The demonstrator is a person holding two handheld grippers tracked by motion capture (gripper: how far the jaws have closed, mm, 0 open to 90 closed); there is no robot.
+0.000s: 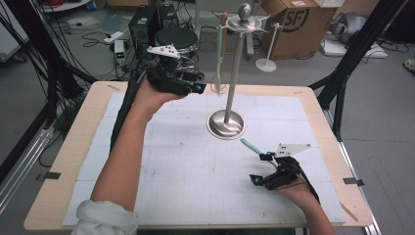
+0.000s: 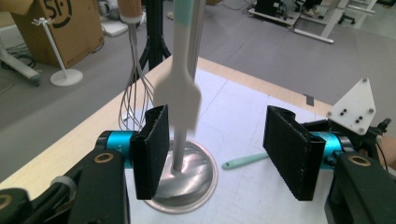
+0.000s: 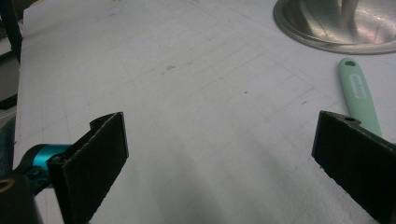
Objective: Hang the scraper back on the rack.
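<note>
Left gripper (image 2: 215, 154) spread wide, just beside a white spatula (image 2: 180, 88) hanging on the steel utensil stand (image 1: 234, 73) w/ a whisk (image 2: 135, 93); looks like a hang-and-release step. Right gripper (image 3: 219, 163) also spread, empty, low over the mat near a mint-handled utensil (image 3: 357, 93) lying flat. Next: prob. pick that up.
</note>
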